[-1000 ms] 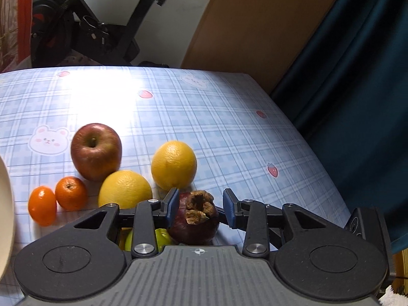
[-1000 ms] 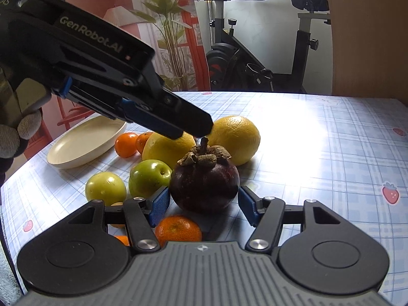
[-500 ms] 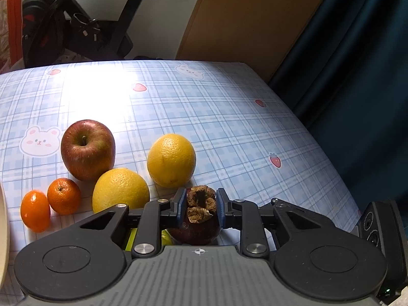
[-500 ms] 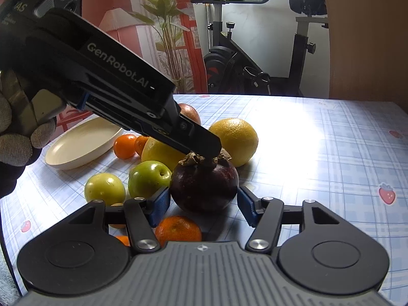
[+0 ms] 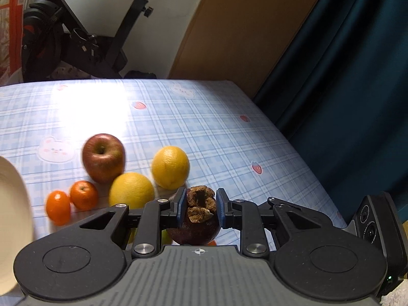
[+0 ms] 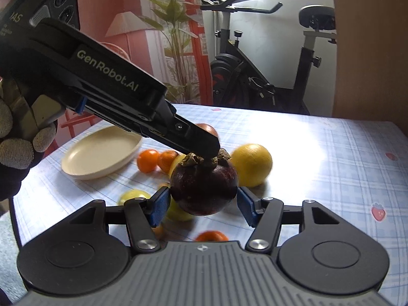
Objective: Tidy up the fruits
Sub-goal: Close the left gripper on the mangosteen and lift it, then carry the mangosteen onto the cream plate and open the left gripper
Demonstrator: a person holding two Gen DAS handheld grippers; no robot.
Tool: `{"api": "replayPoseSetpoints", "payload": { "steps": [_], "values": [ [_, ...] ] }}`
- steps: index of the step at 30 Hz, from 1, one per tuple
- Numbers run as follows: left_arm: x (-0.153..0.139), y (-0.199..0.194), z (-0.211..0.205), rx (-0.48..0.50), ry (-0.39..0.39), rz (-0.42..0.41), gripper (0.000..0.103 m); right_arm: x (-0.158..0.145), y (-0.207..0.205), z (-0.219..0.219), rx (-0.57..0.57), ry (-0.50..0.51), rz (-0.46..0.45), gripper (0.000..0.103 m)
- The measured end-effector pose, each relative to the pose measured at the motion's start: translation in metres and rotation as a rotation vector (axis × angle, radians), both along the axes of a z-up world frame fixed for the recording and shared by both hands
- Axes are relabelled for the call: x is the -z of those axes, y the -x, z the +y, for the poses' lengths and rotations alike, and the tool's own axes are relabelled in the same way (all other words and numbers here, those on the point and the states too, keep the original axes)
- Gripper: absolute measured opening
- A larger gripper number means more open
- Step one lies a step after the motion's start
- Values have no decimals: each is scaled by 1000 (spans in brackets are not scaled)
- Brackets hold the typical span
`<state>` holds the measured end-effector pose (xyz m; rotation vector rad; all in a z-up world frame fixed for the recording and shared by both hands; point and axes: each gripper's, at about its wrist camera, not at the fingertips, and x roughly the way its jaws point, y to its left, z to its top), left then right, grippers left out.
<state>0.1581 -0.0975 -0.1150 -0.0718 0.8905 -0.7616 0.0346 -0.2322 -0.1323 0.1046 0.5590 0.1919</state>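
The left gripper pinches only the dry calyx of the mangosteen, which hangs lifted between the wide-open right gripper fingers, so the brittle cap may tear and drop it onto the fruit below.

Both wrist views closely share the mangosteen, from crossing angles.

Glossy checked tablecloth; mangosteen smooth, its calyx dry, rough.
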Motion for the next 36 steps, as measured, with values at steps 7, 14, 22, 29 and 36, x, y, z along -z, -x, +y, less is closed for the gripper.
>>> {"api": "replayPoseSetpoints", "payload": {
  "steps": [7,14,22,29,36],
  "values": [
    [-19,-1,69,-111,19,-55,26,-20,-41,58,-129,36,-10,61],
    [-15,-24,148,-256,42,-46,26,-16,-98,126,-261,72,-1,61],
    [0,-54,214,-386,41,-22,26,6,-159,194,-364,92,33,60],
    [13,-69,248,-457,50,-6,26,23,-197,230,-423,142,60,60],
    [23,-68,265,-499,49,-1,26,35,-217,250,-444,181,69,60]
  ]
}}
